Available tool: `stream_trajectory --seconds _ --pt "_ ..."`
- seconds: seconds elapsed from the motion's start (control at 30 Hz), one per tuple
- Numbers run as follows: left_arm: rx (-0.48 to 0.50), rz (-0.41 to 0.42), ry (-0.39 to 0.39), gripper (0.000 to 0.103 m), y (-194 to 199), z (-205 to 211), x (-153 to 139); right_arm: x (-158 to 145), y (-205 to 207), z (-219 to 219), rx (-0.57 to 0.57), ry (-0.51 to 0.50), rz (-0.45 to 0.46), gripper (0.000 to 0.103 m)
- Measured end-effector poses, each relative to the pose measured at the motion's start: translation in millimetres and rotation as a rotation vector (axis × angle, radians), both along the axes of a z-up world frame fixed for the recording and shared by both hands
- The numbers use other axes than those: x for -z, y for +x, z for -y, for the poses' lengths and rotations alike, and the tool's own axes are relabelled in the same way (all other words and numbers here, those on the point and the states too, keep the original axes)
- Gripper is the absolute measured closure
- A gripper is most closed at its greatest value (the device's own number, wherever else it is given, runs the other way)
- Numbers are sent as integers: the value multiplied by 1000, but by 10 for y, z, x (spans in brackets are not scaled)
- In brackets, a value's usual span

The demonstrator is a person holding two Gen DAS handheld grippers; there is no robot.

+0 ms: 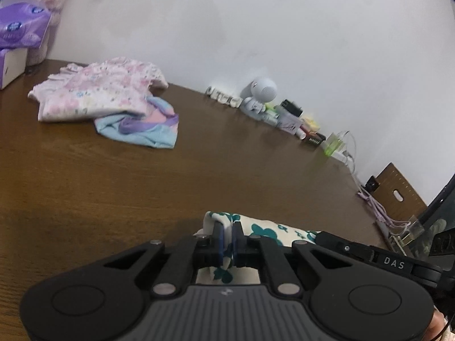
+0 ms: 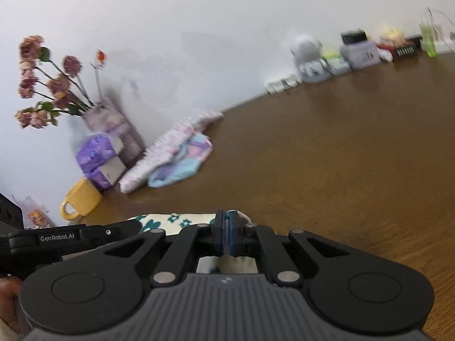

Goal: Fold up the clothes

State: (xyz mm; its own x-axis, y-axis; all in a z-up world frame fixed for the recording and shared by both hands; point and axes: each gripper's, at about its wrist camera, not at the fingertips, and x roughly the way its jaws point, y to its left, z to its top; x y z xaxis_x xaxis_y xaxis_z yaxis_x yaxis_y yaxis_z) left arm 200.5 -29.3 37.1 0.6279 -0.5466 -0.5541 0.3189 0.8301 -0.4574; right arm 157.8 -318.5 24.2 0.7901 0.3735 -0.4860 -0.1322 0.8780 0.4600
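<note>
The cream garment with teal flowers (image 1: 257,226) lies at the near edge of the wooden table (image 1: 199,170), and my worry is that an uneven pull between the two grippers could drag thin fabric out of one pinch or skew the fold. On the left, the left gripper (image 1: 226,240) has its blue pads nearly together, clamping a bunched hem of that garment. To the right, the right gripper (image 2: 226,233) has its jaws pressed almost flush on a thinner edge of it, the likelier to slip.
</note>
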Motion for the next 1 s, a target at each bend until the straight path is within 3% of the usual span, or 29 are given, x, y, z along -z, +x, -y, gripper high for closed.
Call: stream_trajectory --seconds 0.1,0.13,0.17,0.23,0.27,0.33,0.5,0.57,0.6,0.63,0.7,0.77,1.0 --pt "-25 -32 -74 90 6 -133 13 41 -5 32 8 6 1 99" --pt "-37 -39 -89 81 -18 -186 -14 28 -29 52 13 21 4 97" --pt "-43 -31 -102 70 -72 -242 -52 11 -59 73 18 35 8 91" --pt "-24 10 -114 61 -256 -349 -133 -66 -205 115 17 41 40 75" --pt "-5 16 -110 61 -353 -384 -144 -107 -304 118 4 30 58 65" --pt "29 16 -93 60 -532 -428 -147 -180 -496 115 -22 6 90 64" --pt "64 -37 -45 56 -745 -350 -16 -112 -755 -74 -56 -88 54 62" --pt "78 -43 -25 63 -769 -283 41 -59 -759 -147 -72 -86 37 62" --pt "88 -32 5 73 -783 -227 60 -42 -759 -178 -78 -84 33 64" --pt "88 -19 48 98 -799 -180 78 -35 -759 -186 -72 -86 32 69" --pt "88 6 134 98 -833 -87 115 -22 -759 -201 -59 -88 30 94" --pt "98 38 197 99 -903 -42 121 -9 -760 -215 -47 -91 29 97" --pt "74 76 284 102 -1067 -60 119 61 -768 -178 -15 -97 20 97"
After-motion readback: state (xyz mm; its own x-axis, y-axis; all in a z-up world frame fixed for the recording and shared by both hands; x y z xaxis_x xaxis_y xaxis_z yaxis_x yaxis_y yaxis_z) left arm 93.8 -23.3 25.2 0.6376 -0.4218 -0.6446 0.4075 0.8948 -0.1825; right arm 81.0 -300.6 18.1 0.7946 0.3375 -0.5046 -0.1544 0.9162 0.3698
